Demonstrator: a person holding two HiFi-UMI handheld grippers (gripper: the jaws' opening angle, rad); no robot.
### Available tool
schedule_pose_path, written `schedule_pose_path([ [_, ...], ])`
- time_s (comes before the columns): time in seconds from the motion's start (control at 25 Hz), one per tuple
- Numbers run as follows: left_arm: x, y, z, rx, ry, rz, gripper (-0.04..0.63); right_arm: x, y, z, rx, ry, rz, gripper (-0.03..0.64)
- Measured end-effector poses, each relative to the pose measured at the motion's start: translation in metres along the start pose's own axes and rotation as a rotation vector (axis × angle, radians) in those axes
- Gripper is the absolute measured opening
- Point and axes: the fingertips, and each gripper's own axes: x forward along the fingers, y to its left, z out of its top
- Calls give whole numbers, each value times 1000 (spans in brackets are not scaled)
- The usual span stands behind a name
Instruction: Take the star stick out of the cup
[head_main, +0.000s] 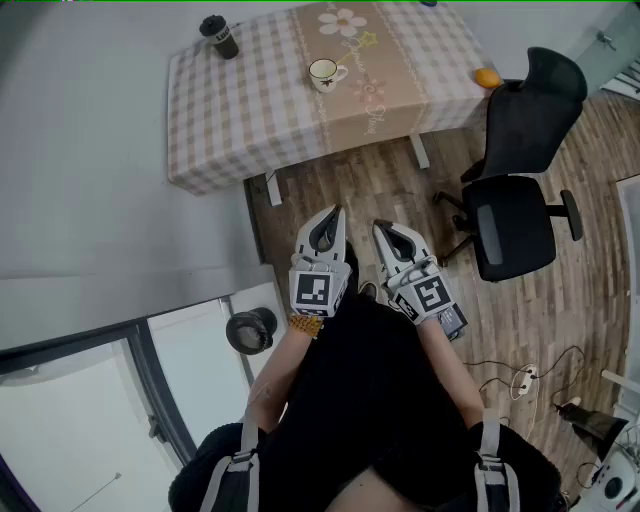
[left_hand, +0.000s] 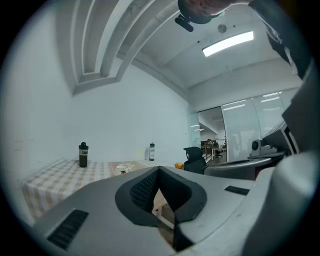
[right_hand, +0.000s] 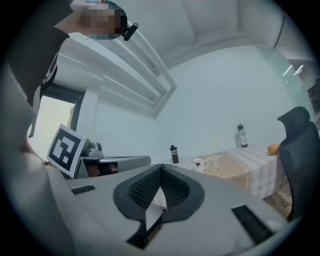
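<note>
A white cup (head_main: 324, 72) stands on the checked tablecloth (head_main: 230, 110) of the far table. A thin stick with a pale yellow star (head_main: 368, 41) leans out of the cup to the right. The cup (left_hand: 121, 169) and its star (left_hand: 139, 152) are small and distant in the left gripper view, as is the cup (right_hand: 199, 163) in the right gripper view. My left gripper (head_main: 333, 211) and right gripper (head_main: 381, 227) are held side by side close to the body, over the wooden floor, well short of the table. Both are shut with nothing between the jaws.
A black bottle (head_main: 219, 37) stands at the table's far left, an orange (head_main: 487, 77) at its right edge. A black office chair (head_main: 515, 190) sits right of the table. A grey wall and window frame (head_main: 150, 360) run along the left. Cables (head_main: 520, 375) lie on the floor.
</note>
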Motion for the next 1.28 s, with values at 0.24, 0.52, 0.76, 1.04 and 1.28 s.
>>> schedule_pose_path([
  [0.24, 7, 12, 10, -1, -23, 1, 2, 13, -2, -3, 6, 7, -8, 2],
  [0.52, 31, 25, 19, -11, -33, 7, 2, 29, -27, 7, 57, -5, -16, 3],
  [0.76, 58, 44, 24, -6, -37, 3, 2, 60, -52, 6, 43, 21, -37, 3],
  [1.04, 104, 82, 29, -46, -57, 24, 2, 114, -84, 20, 18, 39, -44, 3],
  [1.28, 141, 110, 36, -53, -71, 15, 2, 157, -108, 35, -6, 39, -43, 3],
])
